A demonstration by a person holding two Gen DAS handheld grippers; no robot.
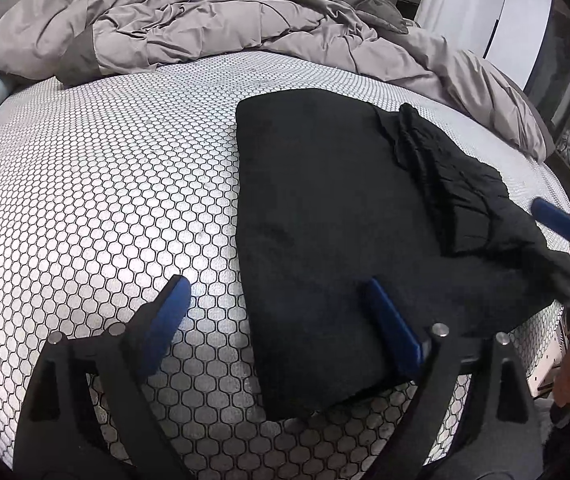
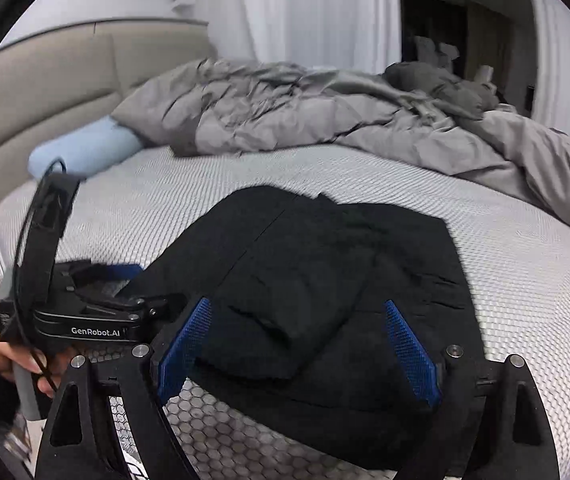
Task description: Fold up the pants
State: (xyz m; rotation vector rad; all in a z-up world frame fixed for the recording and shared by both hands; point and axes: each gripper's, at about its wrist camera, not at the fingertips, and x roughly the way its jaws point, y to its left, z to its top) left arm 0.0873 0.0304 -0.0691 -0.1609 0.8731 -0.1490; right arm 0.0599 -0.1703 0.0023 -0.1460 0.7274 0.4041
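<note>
Both tongs spread and empty: left tongs [image 1: 275, 292] and right tongs [image 2: 297, 312] low over black pants [image 1: 345, 216].

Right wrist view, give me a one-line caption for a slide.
Open right gripper poised over folded black pants on the honeycomb-patterned mattress, left gripper alongside.

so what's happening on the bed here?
A person with a handheld gripper in each hand is folding black pants on a honeycomb-patterned mattress. The pants lie folded into a compact block, with a bunched part on top. Both the left gripper and the right gripper are open and hold nothing; they sit at the near edge of the pants. A rumpled grey duvet is pushed to the far side.
</note>
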